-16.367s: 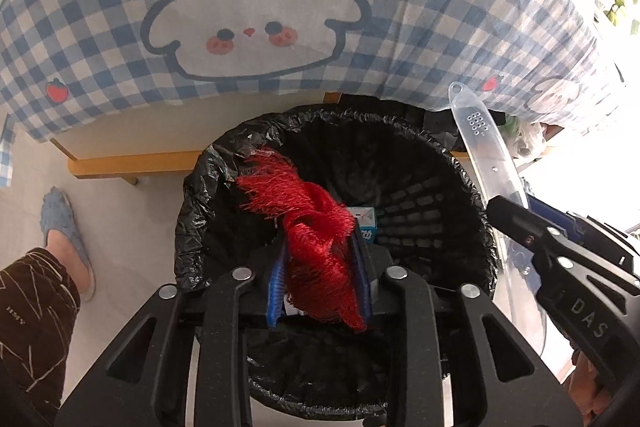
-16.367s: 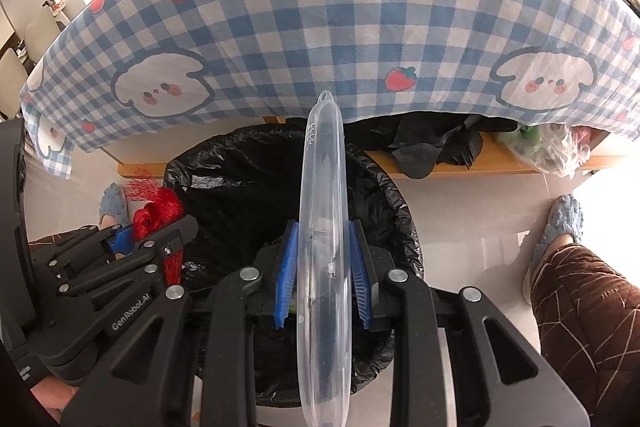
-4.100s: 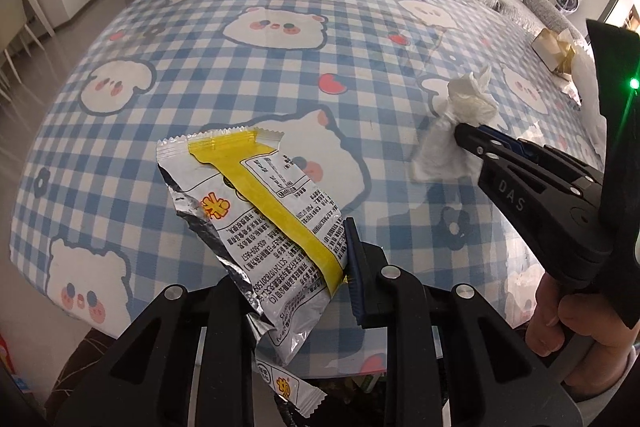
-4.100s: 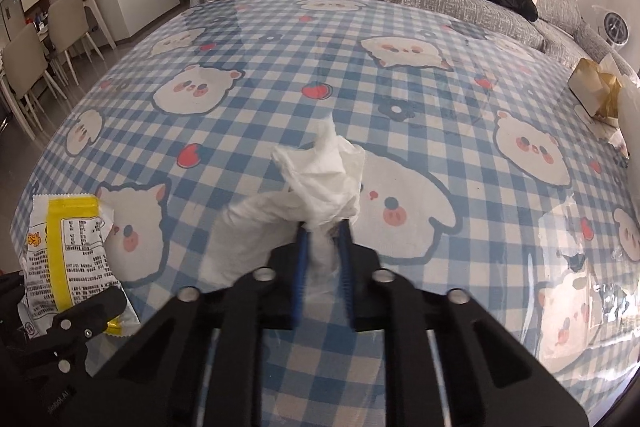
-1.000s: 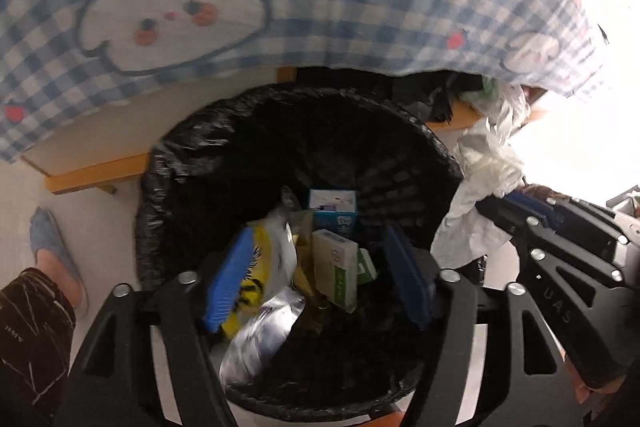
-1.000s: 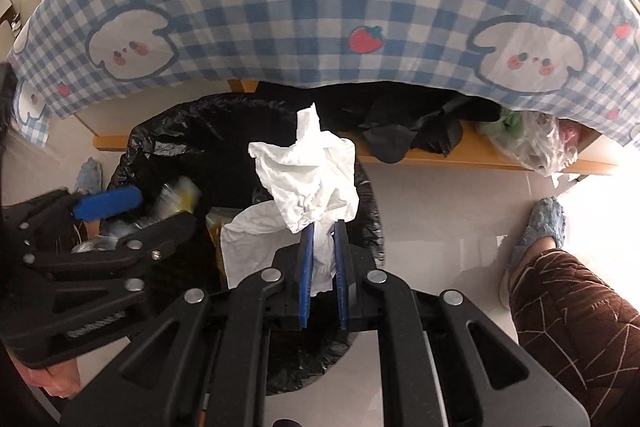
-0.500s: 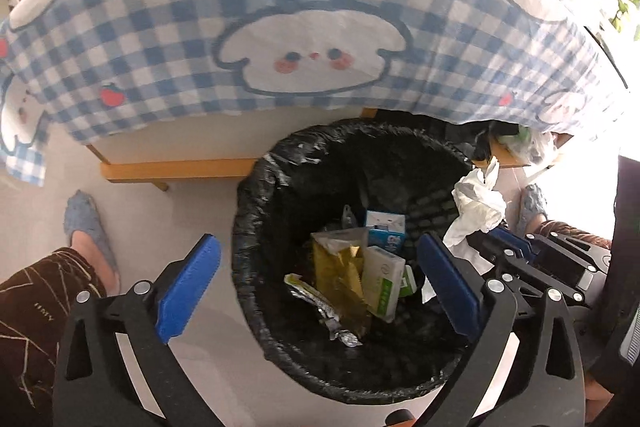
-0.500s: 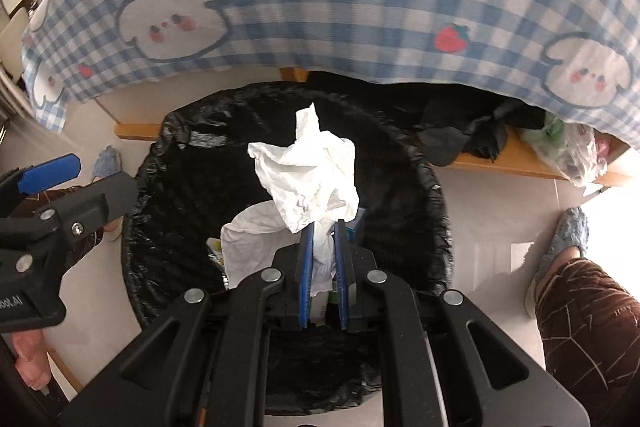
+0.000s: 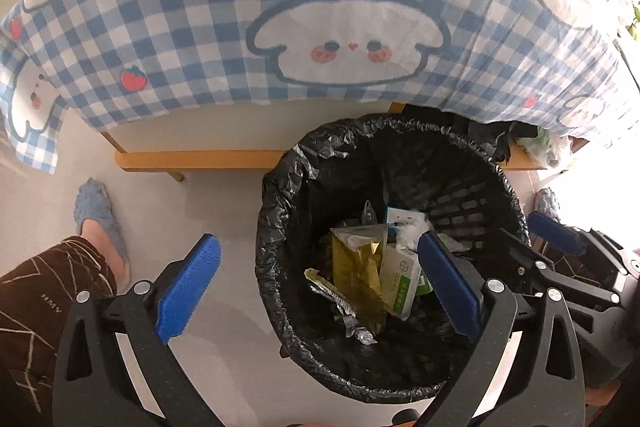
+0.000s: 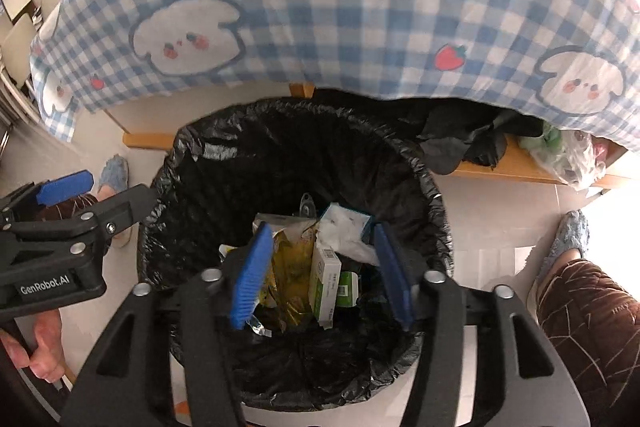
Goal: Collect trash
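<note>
The right gripper (image 10: 320, 267) is opening and has dropped the tissue (image 10: 344, 237) into the bin (image 10: 192, 163), while the left gripper (image 9: 316, 283) is wide and empty, so both can fetch more trash.

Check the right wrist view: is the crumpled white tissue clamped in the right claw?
No, the right claw is opening with nothing between its pads; the crumpled white tissue lies in the black-lined bin.

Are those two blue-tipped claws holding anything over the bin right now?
Nothing. The left gripper is open and empty; the right gripper is opening, the tissue lying in the bin.
</note>
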